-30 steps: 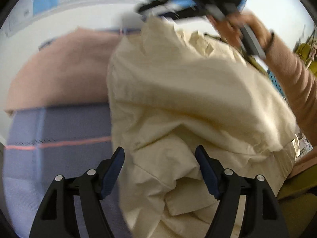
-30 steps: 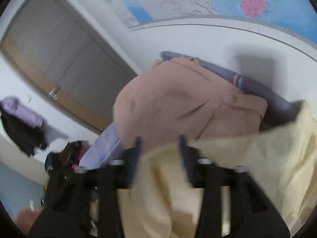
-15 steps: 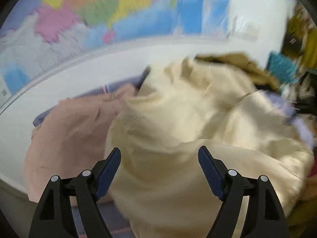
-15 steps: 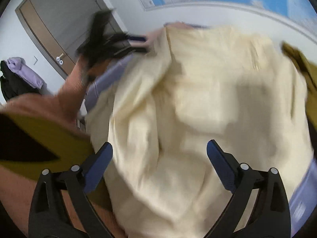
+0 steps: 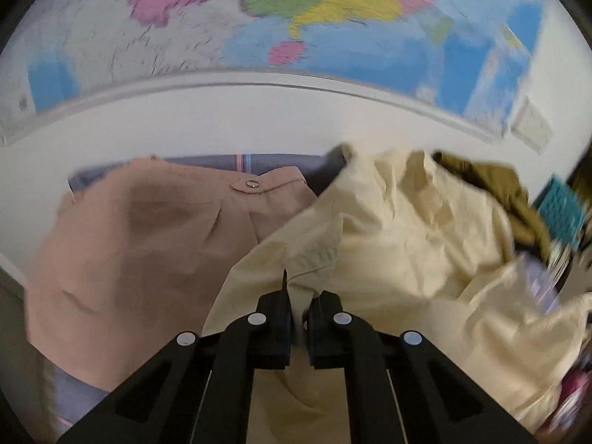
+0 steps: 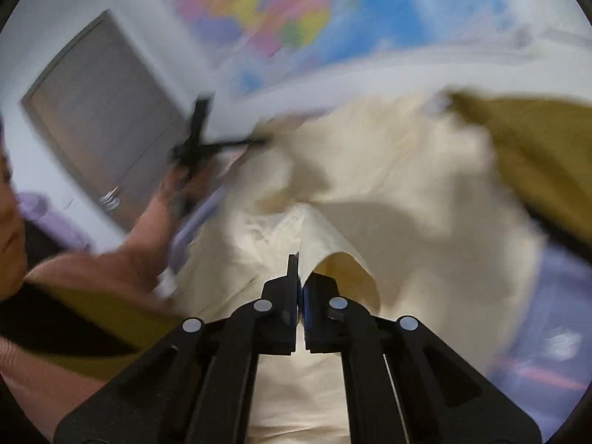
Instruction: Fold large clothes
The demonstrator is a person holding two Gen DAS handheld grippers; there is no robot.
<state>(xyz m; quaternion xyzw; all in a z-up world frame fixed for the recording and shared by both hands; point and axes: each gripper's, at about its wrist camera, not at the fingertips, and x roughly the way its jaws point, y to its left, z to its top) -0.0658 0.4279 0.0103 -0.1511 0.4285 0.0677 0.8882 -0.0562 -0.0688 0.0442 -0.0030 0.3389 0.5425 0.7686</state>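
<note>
A large cream garment [image 5: 407, 244] lies crumpled on a purple-blue bedspread [image 5: 277, 161]. My left gripper [image 5: 298, 296] is shut on an edge of the cream cloth at the garment's left side. The garment also fills the right wrist view [image 6: 407, 199], which is blurred. My right gripper [image 6: 300, 281] is shut on a fold of the same cloth. The left gripper [image 6: 207, 144] shows there at the far left, held in the person's hand, at the garment's far edge.
A tan-pink garment [image 5: 148, 244] with a snap button lies left of the cream one. An olive garment [image 5: 492, 185] lies behind it at the right. A world map [image 5: 296, 18] hangs on the white wall. A grey door [image 6: 96, 111] stands at the left.
Both grippers were open half a second ago and are now shut on the cream garment. Both views have swung upward toward the wall.
</note>
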